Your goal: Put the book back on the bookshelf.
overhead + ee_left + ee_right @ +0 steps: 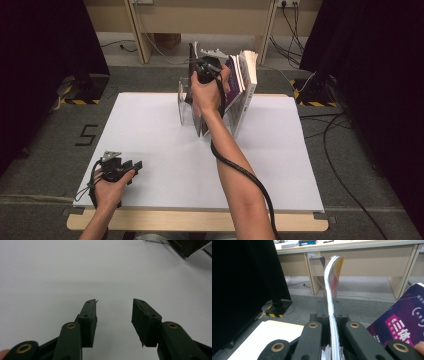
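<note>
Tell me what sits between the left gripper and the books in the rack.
Nothing: in the high view, bare white table runs from the left gripper to the books. The right gripper pinches a thin book there.

A white table [150, 130] with a wooden front edge stands on grey carpet [45, 150], which bears a black mark like a 5 [86, 135]. Black curtains [35, 45] hang at both sides. Behind, a beige desk [200, 17] stands over cables [292, 20] and yellow-black striped stand feet [75, 101].
</note>
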A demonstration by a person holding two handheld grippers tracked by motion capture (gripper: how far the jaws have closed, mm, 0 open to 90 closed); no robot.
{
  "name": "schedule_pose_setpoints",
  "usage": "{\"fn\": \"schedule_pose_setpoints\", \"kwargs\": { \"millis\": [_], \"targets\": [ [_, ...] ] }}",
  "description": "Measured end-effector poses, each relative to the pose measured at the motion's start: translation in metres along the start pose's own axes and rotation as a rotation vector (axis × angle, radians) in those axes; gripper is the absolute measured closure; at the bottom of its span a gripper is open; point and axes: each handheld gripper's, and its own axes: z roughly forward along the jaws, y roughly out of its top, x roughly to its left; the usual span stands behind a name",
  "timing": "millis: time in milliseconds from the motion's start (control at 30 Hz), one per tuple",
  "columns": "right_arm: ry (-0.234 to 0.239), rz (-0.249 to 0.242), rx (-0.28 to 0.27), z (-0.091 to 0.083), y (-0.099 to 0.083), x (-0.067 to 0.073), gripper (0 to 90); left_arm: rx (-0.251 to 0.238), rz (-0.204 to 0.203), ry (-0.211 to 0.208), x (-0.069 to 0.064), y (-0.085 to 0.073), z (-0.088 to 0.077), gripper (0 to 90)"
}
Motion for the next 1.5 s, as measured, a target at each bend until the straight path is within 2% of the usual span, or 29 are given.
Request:
{"fn": "schedule_pose_setpoints", "kwargs": {
  "millis": [333, 600, 733, 1200, 1300, 1367, 1500],
  "targets": [
    [-0.014, -0.007, 0.009, 0.003, -0.004, -0.003, 86.6, 0.002, 0.004, -0.002, -0.002, 0.0, 0.001, 54.4],
    [-0.056, -0.049, 0.006, -0.001, -0.002, -0.006, 76.3, 0.005, 0.009, -0.003, -0.003, -0.001, 0.001, 54.4],
    [-0.072, -0.051, 0.012, -0.005, -0.004, -0.01, 73.0, 0.003, 0.011, -0.003, -0.004, -0.001, 0.001, 54.4],
    [-0.095, 0.0, 0.035, -0.026, -0.007, -0.024, 68.1, 0.004, 0.018, -0.004, -0.007, -0.002, 0.002, 54.3],
    [-0.095, 0.02, 0.06, -0.029, -0.006, -0.026, 71.6, 0.001, 0.02, -0.007, -0.007, -0.001, 0.001, 54.4],
    [-0.113, 0.04, 0.087, -0.032, -0.006, -0.027, 75.1, -0.001, 0.02, -0.007, -0.007, -0.001, 0.001, 54.4],
    [-0.102, 0.082, 0.08, -0.039, -0.006, -0.026, 79.8, -0.001, 0.026, -0.007, -0.007, 0.0, 0.001, 54.4]
  ]
}}
